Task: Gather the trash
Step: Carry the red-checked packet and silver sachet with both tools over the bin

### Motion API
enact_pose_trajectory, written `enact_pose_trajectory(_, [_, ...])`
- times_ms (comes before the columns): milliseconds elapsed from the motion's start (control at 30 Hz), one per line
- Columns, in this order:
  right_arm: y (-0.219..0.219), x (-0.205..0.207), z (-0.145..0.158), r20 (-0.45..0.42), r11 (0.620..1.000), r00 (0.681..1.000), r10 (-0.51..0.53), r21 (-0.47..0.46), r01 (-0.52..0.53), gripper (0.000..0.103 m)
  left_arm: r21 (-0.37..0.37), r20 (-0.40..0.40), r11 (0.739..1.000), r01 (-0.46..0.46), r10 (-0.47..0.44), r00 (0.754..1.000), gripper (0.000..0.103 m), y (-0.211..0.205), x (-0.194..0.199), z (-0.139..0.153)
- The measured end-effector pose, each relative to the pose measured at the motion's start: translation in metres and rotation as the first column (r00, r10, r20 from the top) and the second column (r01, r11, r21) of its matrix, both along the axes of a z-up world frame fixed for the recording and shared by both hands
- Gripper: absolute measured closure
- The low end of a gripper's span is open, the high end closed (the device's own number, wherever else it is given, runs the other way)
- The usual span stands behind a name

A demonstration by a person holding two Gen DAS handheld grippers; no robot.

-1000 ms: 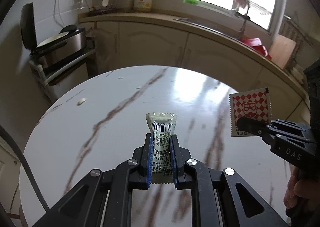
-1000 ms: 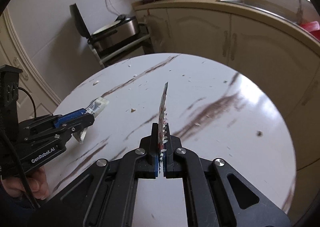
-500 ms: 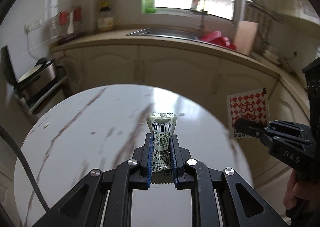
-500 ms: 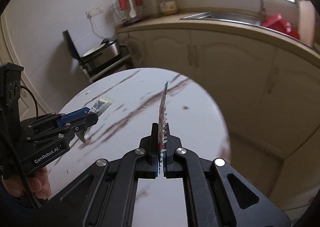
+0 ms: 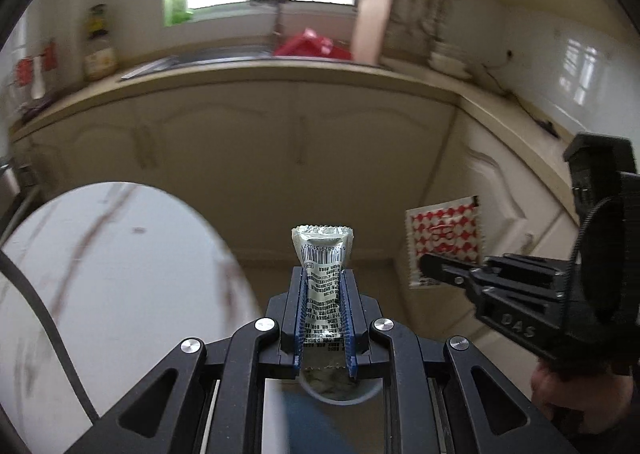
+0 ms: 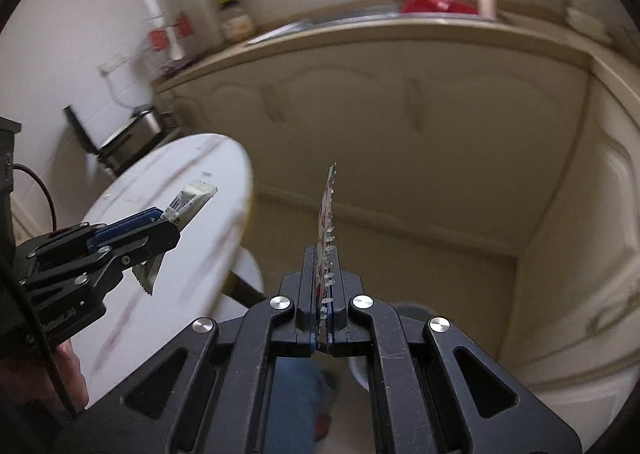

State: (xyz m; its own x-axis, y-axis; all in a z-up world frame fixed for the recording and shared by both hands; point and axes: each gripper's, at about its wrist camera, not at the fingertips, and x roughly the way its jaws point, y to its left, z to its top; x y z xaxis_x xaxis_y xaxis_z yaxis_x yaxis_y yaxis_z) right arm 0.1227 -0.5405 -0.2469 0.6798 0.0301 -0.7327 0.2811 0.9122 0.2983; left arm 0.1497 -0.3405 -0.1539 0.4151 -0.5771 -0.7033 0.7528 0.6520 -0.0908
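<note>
Left hand-held gripper (image 5: pixel 323 310) clamped on a silvery-green crinkle-sealed foil sachet with a barcode (image 5: pixel 322 254), blue pads pressing both long edges, sealed top poking out toward 12 o'clock. Right hand-held gripper (image 6: pixel 320 294) pinched tight on a flat red-and-white checkered paper packet (image 6: pixel 326 222), seen edge-on in its own camera, face-on at 3 o'clock in the left view (image 5: pixel 444 238). Both pieces of trash in the air, off the round white marble-veined bench (image 5: pixel 112 274), now at 9 o'clock. Below the left jaws, at 6 o'clock, a round grey rim (image 5: pixel 340 394), partly hidden. Cream cabinet doors (image 5: pixel 296 142) straight ahead; steel sink and red basin (image 5: pixel 308 48) on the counter at 12 o'clock, under a bright window. Scene blurred.
</note>
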Motion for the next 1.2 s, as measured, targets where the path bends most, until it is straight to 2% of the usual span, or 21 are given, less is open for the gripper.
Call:
enact_pose_trajectory(167, [-0.049,-0.026,-0.039,-0.063,0.996,0.995,-0.073,0.044,0.076,0.099,0.027,-0.058,0.996,0.087,-0.085,0.995,0.091,-0.052,-0.008,-0.035])
enact_pose_trajectory(367, [-0.084,-0.028,-0.104,-0.164,0.985,0.981,-0.109,0.114,0.128,0.099,0.104,-0.16,0.988,0.112,-0.095,0.983,0.091,-0.097,0.026,-0.095])
enact_pose_trajectory(600, [-0.096,-0.006,-0.183,-0.286,0.97,0.956,-0.069,0.205,0.131,0.099,0.222,-0.287,0.97,0.098,-0.031,0.957,0.09,-0.131,0.068,-0.161])
enact_pose_trajectory(733, [-0.097,0.006,-0.227,-0.35,0.955,0.936,-0.039,0.262,0.138,0.099,0.249,-0.353,0.964,0.088,0.006,0.936,0.09,-0.147,0.09,-0.19])
enact_pose_trajectory(833, [-0.096,0.017,-0.247,-0.376,0.944,0.926,-0.03,0.293,0.15,0.099,0.261,-0.405,0.962,0.075,0.038,0.914,0.089,-0.152,0.104,-0.209])
enact_pose_trajectory(900, [-0.099,0.019,-0.256,-0.387,0.939,0.922,-0.023,0.308,0.152,0.096,0.269,-0.425,0.961,0.069,0.054,0.903,0.085,-0.153,0.109,-0.217])
enact_pose_trajectory(1000, [-0.1,0.022,-0.266,-0.395,0.935,0.918,-0.027,0.315,0.163,0.094,0.284,-0.445,0.957,0.052,0.083,0.892,0.084,-0.166,0.127,-0.226])
enact_pose_trajectory(1033, [-0.102,0.023,-0.269,-0.398,0.934,0.917,-0.032,0.314,0.169,0.09,0.288,-0.45,0.956,0.051,0.088,0.889,0.083,-0.169,0.131,-0.229])
enact_pose_trajectory(1067, [-0.105,0.022,-0.271,-0.4,0.932,0.915,-0.042,0.315,0.181,0.076,0.291,-0.453,0.955,0.05,0.091,0.887,0.074,-0.172,0.134,-0.229])
enact_pose_trajectory(1100, [-0.106,0.022,-0.272,-0.398,0.928,0.916,-0.052,0.319,0.191,0.067,0.293,-0.449,0.955,0.045,0.096,0.888,0.062,-0.17,0.137,-0.23])
enact_pose_trajectory(1133, [-0.107,0.022,-0.273,-0.393,0.925,0.918,-0.059,0.324,0.198,0.055,0.293,-0.443,0.955,0.038,0.1,0.891,0.056,-0.172,0.138,-0.229])
enact_pose_trajectory(1200, [-0.109,0.02,-0.275,-0.387,0.922,0.919,-0.072,0.327,0.21,0.043,0.295,-0.427,0.955,0.022,0.112,0.897,0.049,-0.171,0.136,-0.229])
